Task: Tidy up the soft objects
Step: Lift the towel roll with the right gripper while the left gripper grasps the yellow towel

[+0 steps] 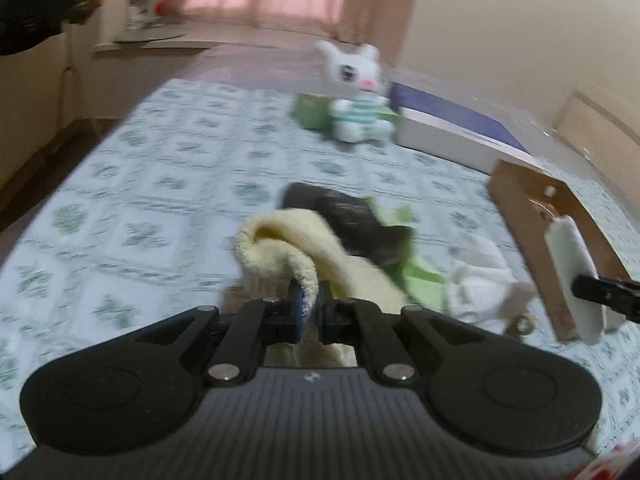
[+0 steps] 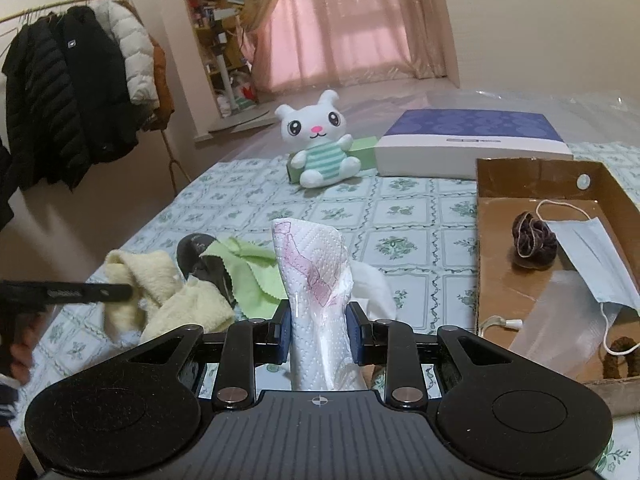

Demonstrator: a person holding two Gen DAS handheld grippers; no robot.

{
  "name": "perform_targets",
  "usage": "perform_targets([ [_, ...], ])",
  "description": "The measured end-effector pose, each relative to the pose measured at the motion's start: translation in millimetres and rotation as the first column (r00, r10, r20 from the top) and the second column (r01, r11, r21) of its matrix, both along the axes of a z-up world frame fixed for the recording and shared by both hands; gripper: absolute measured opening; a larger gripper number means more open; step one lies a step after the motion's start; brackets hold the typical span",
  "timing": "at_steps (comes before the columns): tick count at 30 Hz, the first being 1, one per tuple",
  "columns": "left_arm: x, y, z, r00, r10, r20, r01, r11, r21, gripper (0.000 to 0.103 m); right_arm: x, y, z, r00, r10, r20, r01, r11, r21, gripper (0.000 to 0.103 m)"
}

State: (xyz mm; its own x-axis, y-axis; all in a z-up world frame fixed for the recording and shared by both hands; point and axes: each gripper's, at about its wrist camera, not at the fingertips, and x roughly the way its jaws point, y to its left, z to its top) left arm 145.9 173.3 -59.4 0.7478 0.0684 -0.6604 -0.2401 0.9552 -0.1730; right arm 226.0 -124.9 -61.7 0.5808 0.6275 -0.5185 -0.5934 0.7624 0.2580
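Coat rack: far left by the wall, hung with dark and white padded jackets.
Left hand-held gripper: jaws drawn nearly together, pinching a fold of the cream towel — seen from the right wrist it reaches in from the left edge onto that same towel.
Cream towel: bunched on the counter, which wears a green-flowered cloth; it touches the dark item and the green cloth.
Dark item: lies partly under the green cloth; possibly a slipper or case, the blur in the left wrist view leaves it unclear.
Green cloth: pinked edges, spread just right of the towel.
Right hand-held gripper: jaws part-way in, closed on a paper towel with a pink print, standing up between the pads.
White cloth: crumpled just behind the paper towel.
Plush bunny: sits upright at the far side, leaning on a green box.
Blue-and-white box: flat, to the bunny's right.
Cardboard tray: at the right — it holds a dark scrunchie, a face mask and a clear plastic strip.
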Motion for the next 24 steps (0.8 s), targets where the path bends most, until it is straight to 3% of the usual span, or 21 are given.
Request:
perform_targets([
  [2,12,-14,-6,0.999,-0.025,-0.022,0.025,1.0,0.016,0.01,0,-3,0,1.0,-0.008,0.001,0.008,1.0,0.001,0.029],
  [4,21,-27,-14,0.998,-0.047,-0.036,0.048,0.998,0.043,0.02,1,-6,0,1.0,-0.017,-0.004,0.017,1.0,0.002,0.029],
  [7,30,-41,-24,0.997,-0.044,-0.07,0.051,0.994,0.095,0.04,3,-11,-1,0.999,-0.03,-0.01,0.03,1.0,0.002,0.029],
  [9,31,-45,-28,0.996,-0.04,-0.075,0.049,0.993,0.112,0.06,4,-13,-3,0.999,-0.034,-0.014,0.034,0.999,0.005,0.029],
  [11,32,-50,-31,0.996,-0.034,-0.087,0.045,0.99,0.133,0.068,5,-13,-4,0.999,-0.036,-0.016,0.036,0.999,0.006,0.029],
  [16,41,-60,-48,0.991,-0.003,-0.135,0.037,0.968,0.248,0.068,7,-13,-6,0.999,-0.031,-0.02,0.031,0.999,0.007,0.029],
  [19,45,-57,-53,0.989,0.018,-0.147,0.023,0.963,0.269,0.067,9,-12,-8,0.999,-0.033,-0.019,0.033,0.999,0.002,0.029],
  [21,45,-52,-52,0.989,0.03,-0.143,0.007,0.967,0.256,0.054,9,-12,-10,0.999,-0.035,-0.022,0.035,0.999,-0.005,0.029],
  [24,45,-45,-51,0.989,0.043,-0.141,-0.007,0.969,0.248,0.043,11,-14,-12,0.999,-0.038,-0.032,0.038,0.999,-0.008,0.029],
])
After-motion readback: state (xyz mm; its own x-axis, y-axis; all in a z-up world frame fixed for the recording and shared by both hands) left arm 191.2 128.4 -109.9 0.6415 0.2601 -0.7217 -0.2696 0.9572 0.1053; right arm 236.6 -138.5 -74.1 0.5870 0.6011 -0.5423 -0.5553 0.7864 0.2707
